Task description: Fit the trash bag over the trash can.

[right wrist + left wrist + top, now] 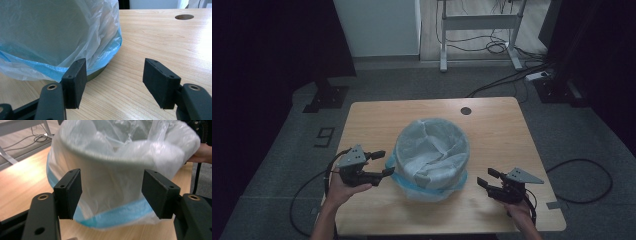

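Plastic film covers the whole bin (432,155), which stands near the middle of the table (497,125). This thin bag (427,145) is pale and half transparent, folded over the rim of the bin and hanging down its outer wall, with a blue band (409,181) gathered low, close to the table surface.

Left hand-held gripper (379,163) is just beside the bin on its left side, jaws wide, nothing between them; in the left gripper view the bag wall stands directly ahead of the pads. Right hand-held gripper (487,178) is near the bin on its right side, low over the table, also wide and empty.

I judge the bag to be very light, soft and slippery, and it can tear if pulled hard. The bin itself looks stiff and light, so it may slide when the film is tugged from one side. A good place to take hold seems the loose blue band or the folded film under the rim.
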